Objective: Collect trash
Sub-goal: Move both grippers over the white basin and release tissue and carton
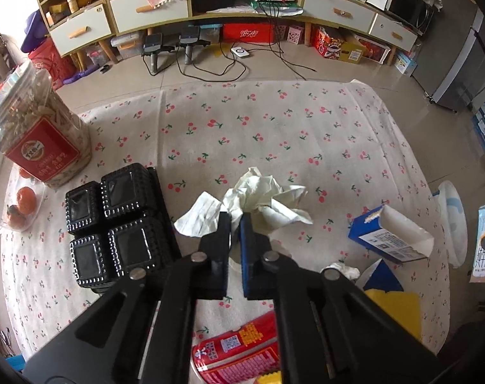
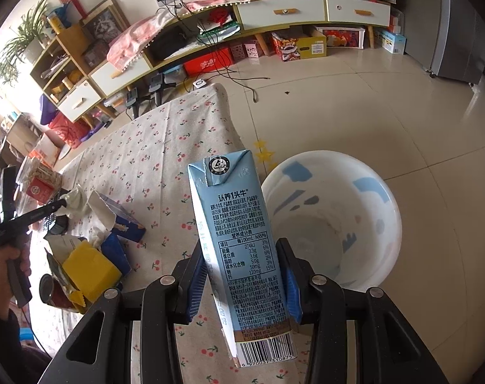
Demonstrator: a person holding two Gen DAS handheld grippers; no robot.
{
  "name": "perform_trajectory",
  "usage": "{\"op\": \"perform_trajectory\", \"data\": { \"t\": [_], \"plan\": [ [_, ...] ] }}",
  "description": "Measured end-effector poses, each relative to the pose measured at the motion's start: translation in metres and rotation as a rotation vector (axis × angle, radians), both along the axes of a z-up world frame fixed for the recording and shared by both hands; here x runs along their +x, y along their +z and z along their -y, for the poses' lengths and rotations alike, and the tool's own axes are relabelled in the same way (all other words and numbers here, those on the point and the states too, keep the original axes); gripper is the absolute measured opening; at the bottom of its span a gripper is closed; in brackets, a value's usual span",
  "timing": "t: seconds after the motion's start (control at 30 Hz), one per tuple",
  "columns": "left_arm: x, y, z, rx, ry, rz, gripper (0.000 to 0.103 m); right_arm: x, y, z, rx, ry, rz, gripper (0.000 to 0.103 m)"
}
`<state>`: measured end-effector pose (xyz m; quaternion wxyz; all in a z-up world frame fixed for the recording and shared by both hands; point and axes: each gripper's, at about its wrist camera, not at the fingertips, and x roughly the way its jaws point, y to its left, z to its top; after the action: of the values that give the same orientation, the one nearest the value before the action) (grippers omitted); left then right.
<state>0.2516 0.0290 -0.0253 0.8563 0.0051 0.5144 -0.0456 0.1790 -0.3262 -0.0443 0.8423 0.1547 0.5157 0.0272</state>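
Cloth [image 1: 274, 134] beyond clear; black trays [image 1: 114, 224] block left.

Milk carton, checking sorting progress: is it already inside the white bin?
No: the milk carton is clamped in the right gripper above the table edge, beside the white bin.

A crumpled white tissue [image 1: 268, 201] was pinched between the tips of the left hand-held gripper [image 1: 237, 220], above the worktop [image 1: 274, 121]. A tall, light blue milk carton [image 2: 242, 252] stood upright in the right hand-held gripper [image 2: 242, 284] — squeezed on both sides. A white bin [image 2: 335, 220] with blue marks sat on the floor, just beside the carton. A torn blue box [image 1: 389, 233] lay open on the worktop.
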Motion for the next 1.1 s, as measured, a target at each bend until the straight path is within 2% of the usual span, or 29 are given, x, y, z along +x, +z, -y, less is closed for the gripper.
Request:
{"op": "perform_trajectory", "data": {
  "t": [0.23, 0.5, 0.8, 1.1],
  "plan": [
    [-0.021, 0.039, 0.033, -0.082, -0.074, 0.073, 0.007, -0.011, 0.001, 0.027, 0.013, -0.054, 0.014, 0.043],
    [-0.049, 0.058, 0.116, -0.124, -0.254, 0.094, 0.007, -0.033, -0.005, 0.08, 0.046, -0.183, 0.01, 0.043],
    [-0.062, 0.036, 0.222, -0.171, -0.42, 0.04, 0.007, -0.056, -0.021, 0.124, 0.067, -0.271, -0.017, 0.043],
    [-0.056, 0.005, 0.297, -0.186, -0.471, -0.017, 0.007, -0.062, -0.03, 0.15, 0.091, -0.315, -0.029, 0.043]
  ]
}}
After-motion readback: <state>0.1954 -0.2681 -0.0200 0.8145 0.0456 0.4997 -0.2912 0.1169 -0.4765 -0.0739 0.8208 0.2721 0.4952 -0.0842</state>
